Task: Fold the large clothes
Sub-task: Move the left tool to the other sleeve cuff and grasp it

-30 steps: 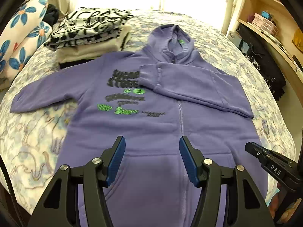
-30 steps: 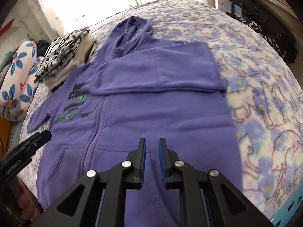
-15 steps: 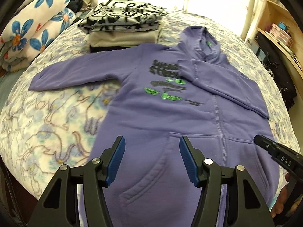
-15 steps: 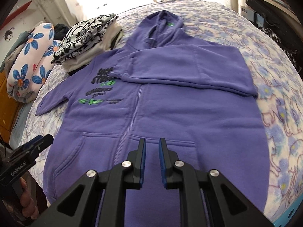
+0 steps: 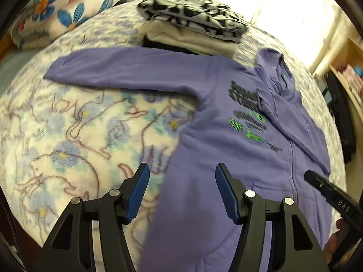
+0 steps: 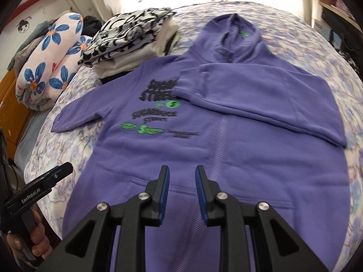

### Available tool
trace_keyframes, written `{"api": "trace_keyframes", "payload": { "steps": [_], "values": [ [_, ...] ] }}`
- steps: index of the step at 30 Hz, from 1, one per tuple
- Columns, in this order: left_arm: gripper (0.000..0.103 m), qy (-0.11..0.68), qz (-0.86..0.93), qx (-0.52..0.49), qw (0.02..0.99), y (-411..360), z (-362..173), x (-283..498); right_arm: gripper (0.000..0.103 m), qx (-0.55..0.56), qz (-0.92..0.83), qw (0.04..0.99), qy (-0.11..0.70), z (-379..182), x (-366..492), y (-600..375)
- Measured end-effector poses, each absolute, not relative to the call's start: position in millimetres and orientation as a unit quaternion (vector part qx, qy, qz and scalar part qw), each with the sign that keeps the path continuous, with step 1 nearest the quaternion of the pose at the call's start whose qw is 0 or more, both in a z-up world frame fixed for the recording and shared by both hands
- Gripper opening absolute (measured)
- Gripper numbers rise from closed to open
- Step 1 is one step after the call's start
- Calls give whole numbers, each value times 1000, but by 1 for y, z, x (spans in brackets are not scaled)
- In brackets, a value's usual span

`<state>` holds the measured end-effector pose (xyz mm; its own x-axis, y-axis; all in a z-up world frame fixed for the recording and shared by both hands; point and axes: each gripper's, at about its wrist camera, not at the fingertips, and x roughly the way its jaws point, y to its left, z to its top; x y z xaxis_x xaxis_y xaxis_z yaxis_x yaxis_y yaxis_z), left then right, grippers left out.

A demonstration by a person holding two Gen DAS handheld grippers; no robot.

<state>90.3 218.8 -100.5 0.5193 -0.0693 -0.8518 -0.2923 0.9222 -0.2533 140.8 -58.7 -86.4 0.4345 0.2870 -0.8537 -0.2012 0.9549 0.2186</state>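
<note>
Fleece bedspread (image 5: 74,136): white with blue flowers and outlined animals, covering the bed under everything.
Hoodie (image 6: 204,149): purple, zip-front, flat and face up on the bed; one sleeve (image 6: 261,104) folded across the chest, the other sleeve (image 5: 127,70) stretched out sideways; hood toward the window.
Folded clothes (image 5: 192,22): black-and-white piece on cream and dark layers, touching the outstretched sleeve's shoulder end.
Rolled quilt (image 6: 50,61): blue-flowered, at the bed's far side.
Left tool (image 5: 182,190): jaws wide, holding nothing, above the hoodie's side edge.
Right tool (image 6: 182,192): jaws narrow, holding nothing, above the pocket.
</note>
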Motion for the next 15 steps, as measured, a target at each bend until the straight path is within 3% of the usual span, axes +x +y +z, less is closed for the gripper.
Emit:
{"api": "trace_keyframes", "payload": {
  "steps": [15],
  "values": [
    [59, 443, 79, -352, 820, 371, -145, 149, 23, -11, 182, 833, 522, -116, 170, 17]
  ]
}}
